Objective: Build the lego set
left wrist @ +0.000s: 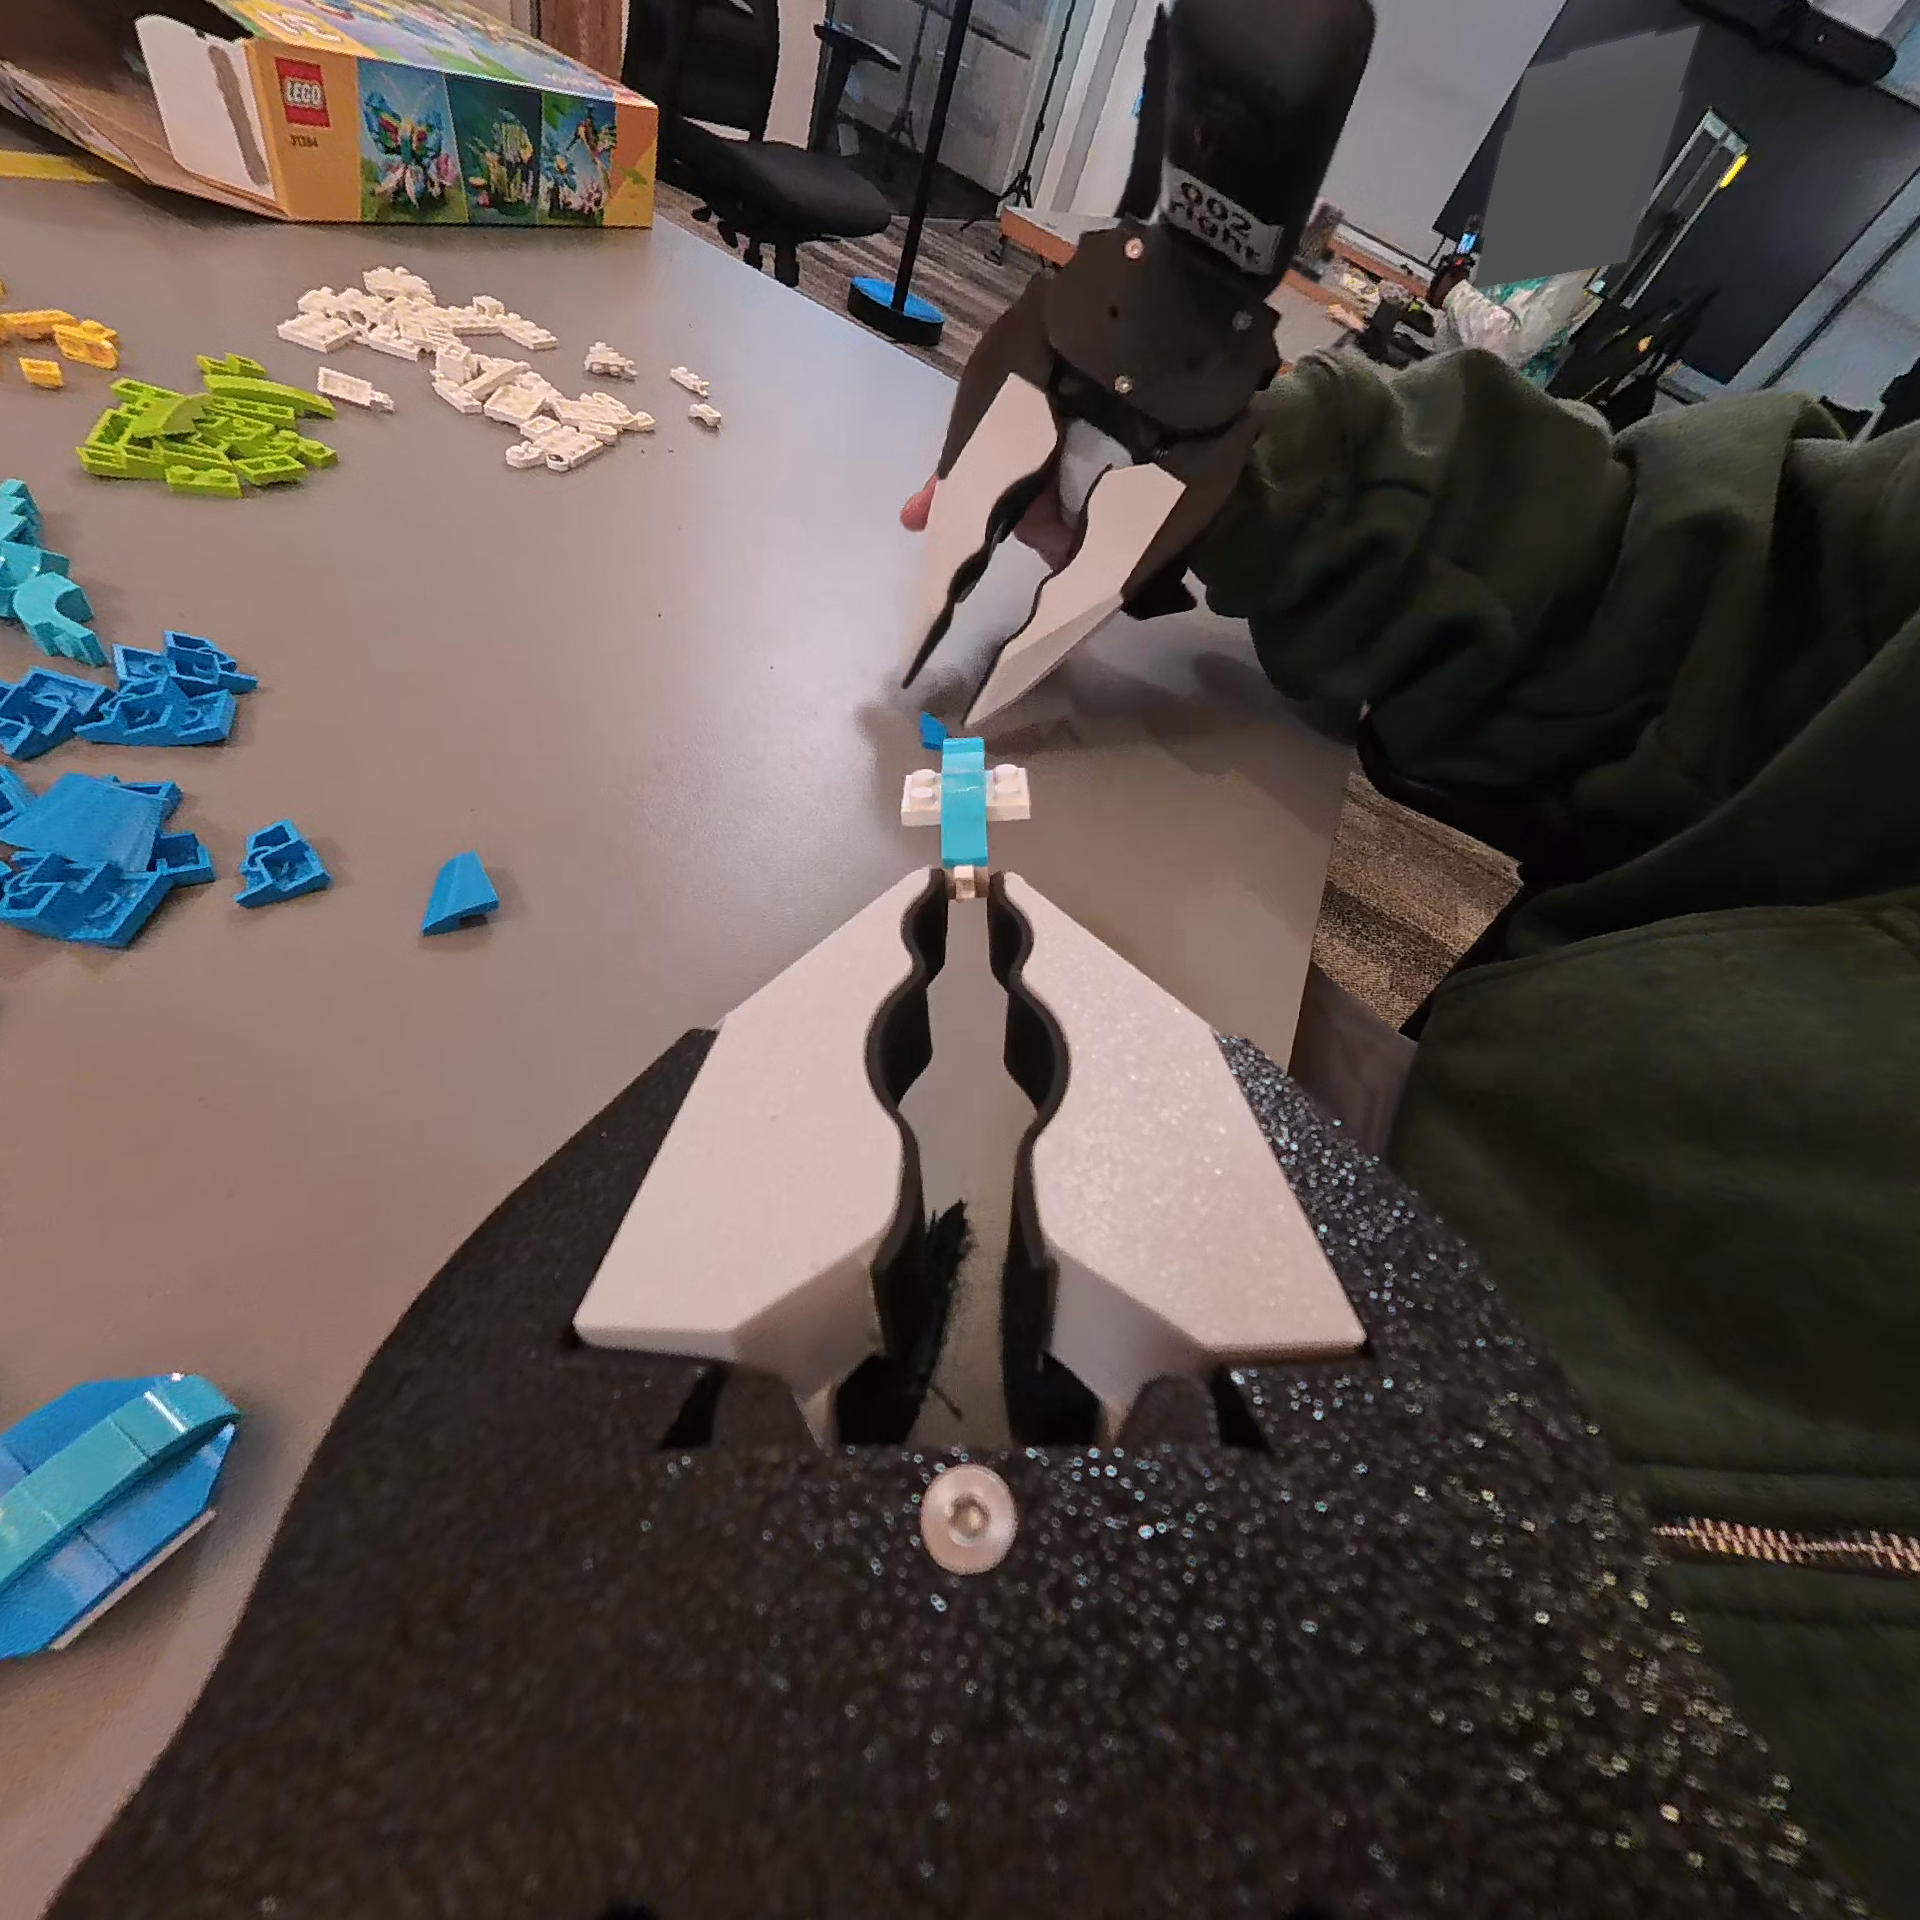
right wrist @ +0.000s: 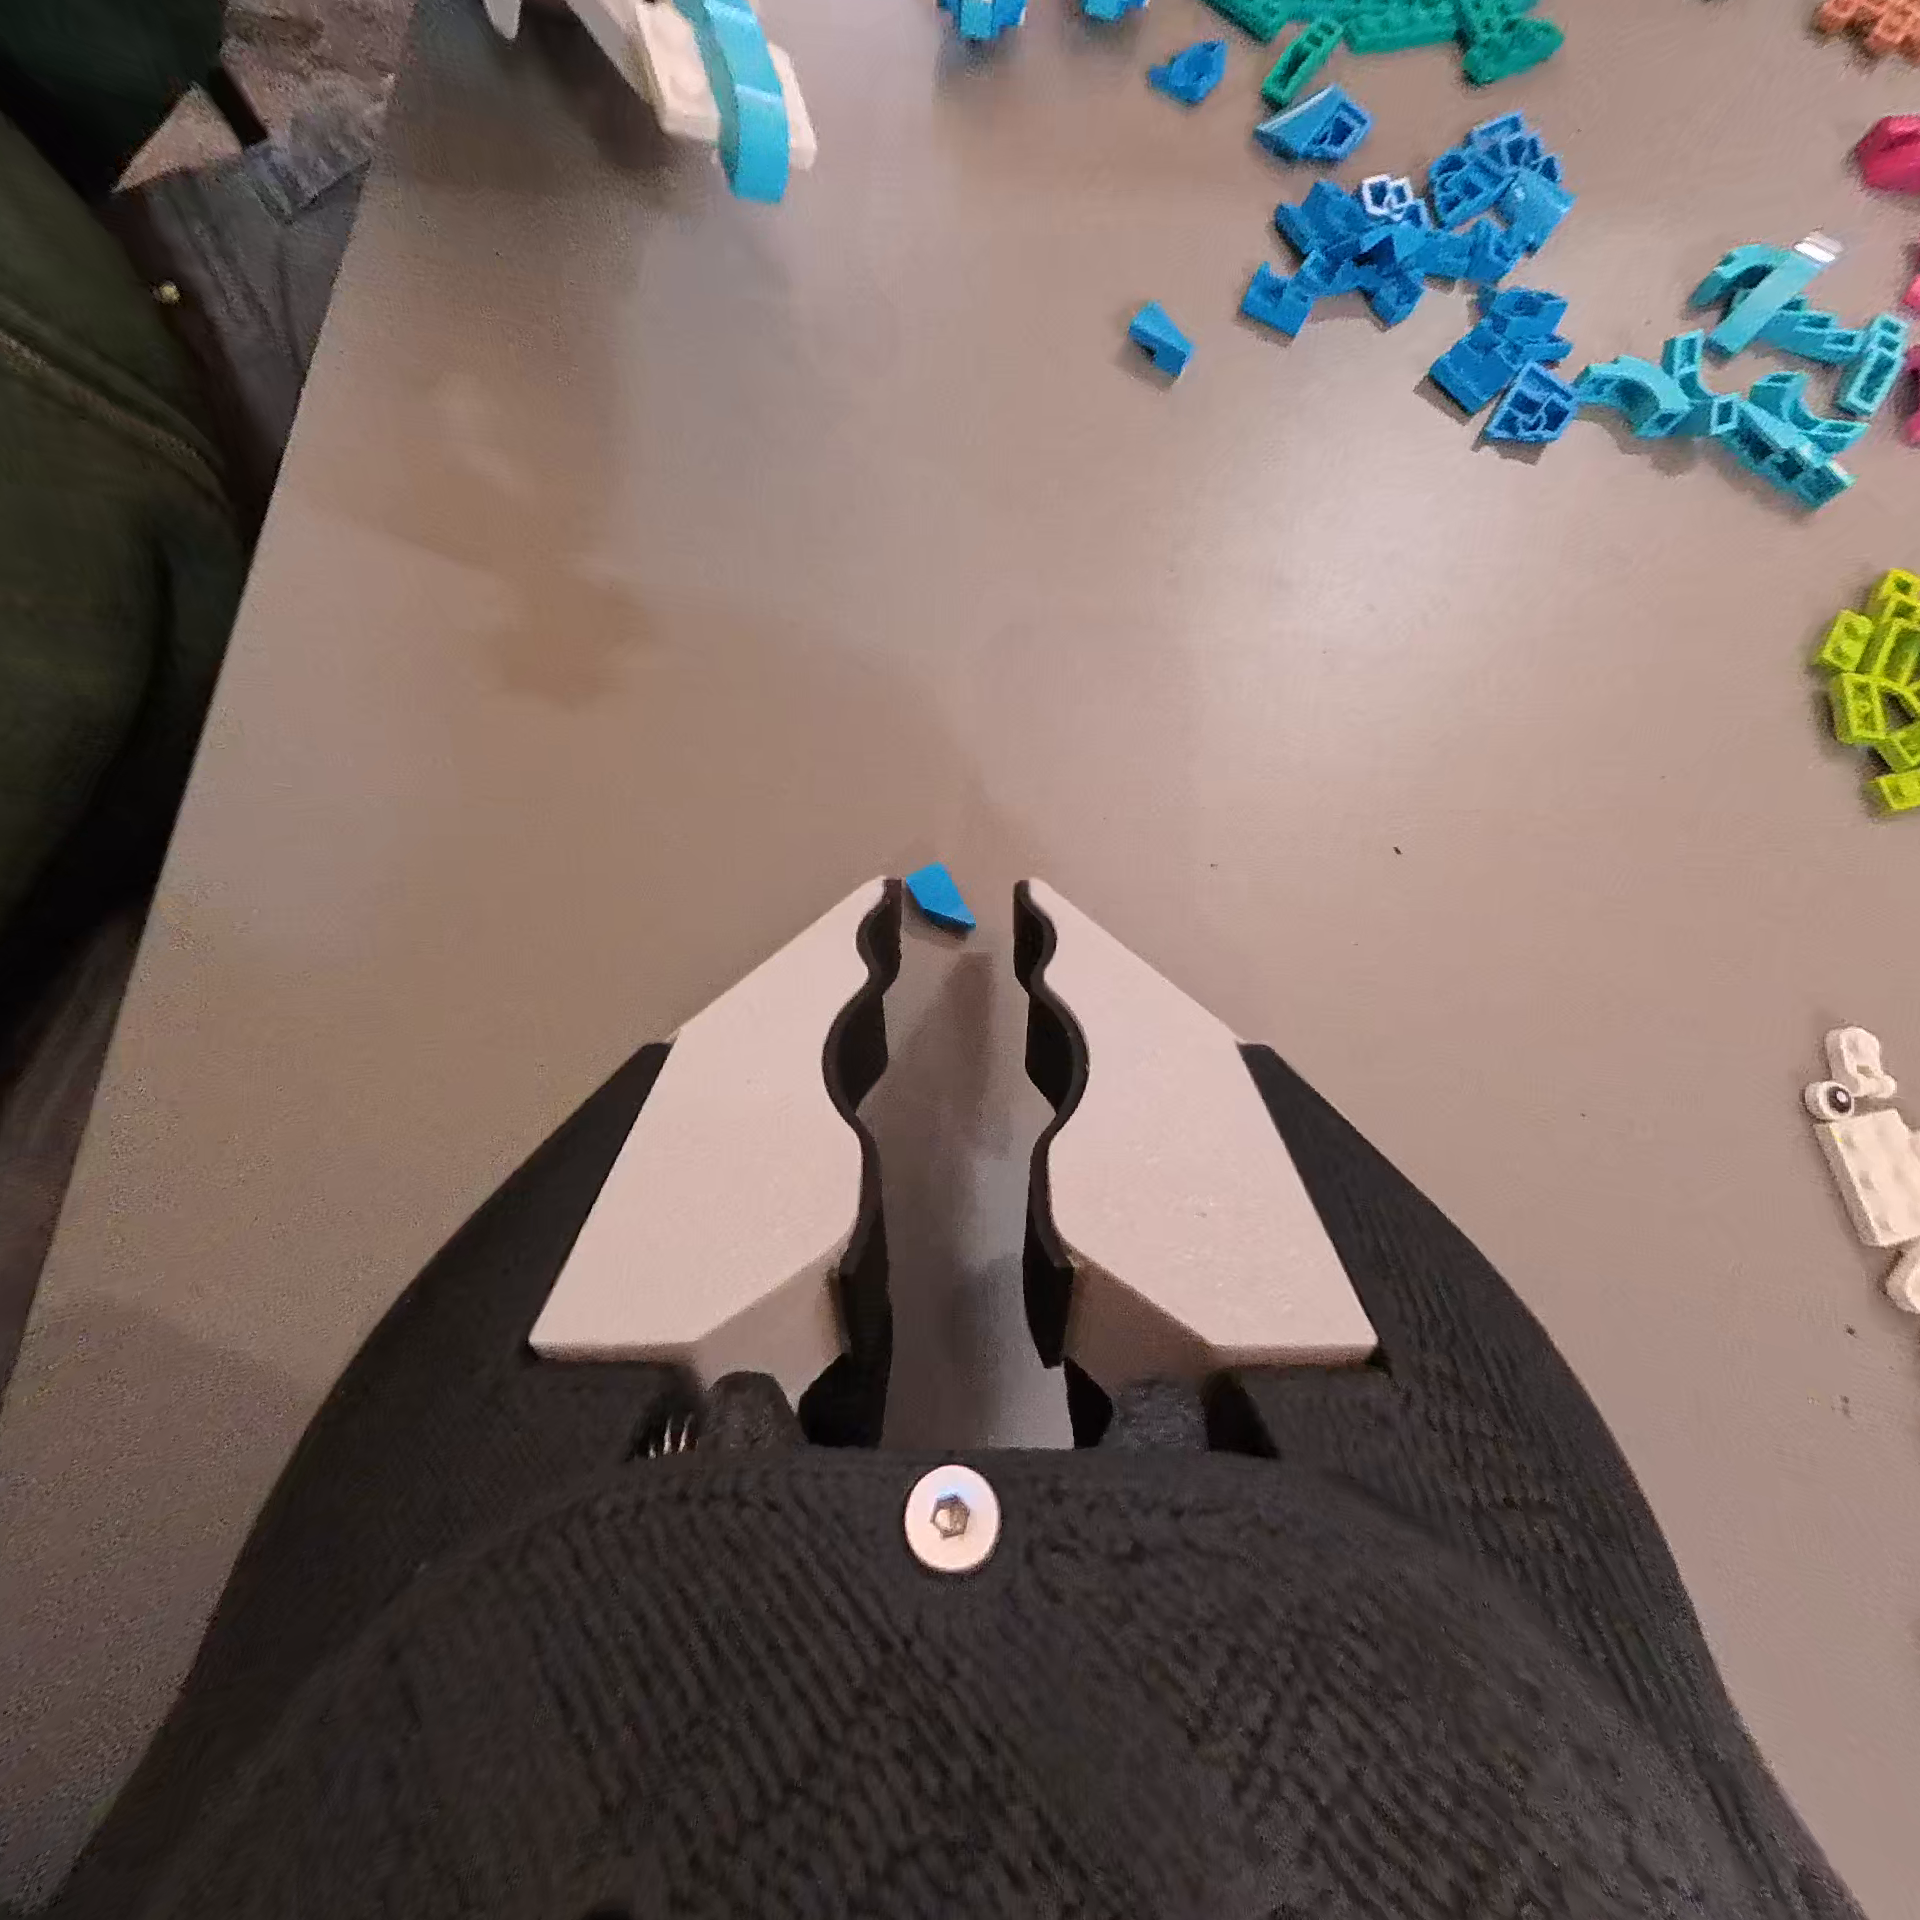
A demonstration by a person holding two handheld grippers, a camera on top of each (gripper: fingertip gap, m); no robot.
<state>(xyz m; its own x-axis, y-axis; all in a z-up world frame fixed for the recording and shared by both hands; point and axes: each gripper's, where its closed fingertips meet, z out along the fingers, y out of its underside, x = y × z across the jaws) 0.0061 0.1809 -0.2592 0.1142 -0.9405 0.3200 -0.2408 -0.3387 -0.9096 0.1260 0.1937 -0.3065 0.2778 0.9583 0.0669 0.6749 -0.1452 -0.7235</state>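
My left gripper (left wrist: 966,881) is shut on the near end of a small assembly (left wrist: 961,800), a white plate crossed by a light-blue curved piece, held just over the grey table (left wrist: 623,644). Just beyond it, a small blue slope piece (left wrist: 932,730) lies on the table. My right gripper (right wrist: 956,896) is open, tips down at the table, with the blue slope piece (right wrist: 938,896) between its fingertips, closer to the left finger. The right gripper also shows in the left wrist view (left wrist: 940,698). The held assembly appears blurred at the top of the right wrist view (right wrist: 748,114).
Sorted brick piles lie to the left: white (left wrist: 468,364), lime green (left wrist: 208,436), blue (left wrist: 114,779). A lone blue slope (left wrist: 457,894), a part-built blue piece (left wrist: 94,1496) and the set's box (left wrist: 416,135) are there too. The table edge (left wrist: 1320,935) runs close on the right, beside a green sleeve (left wrist: 1455,540). My hands' fingertips stand some 15 centimeters from each other.
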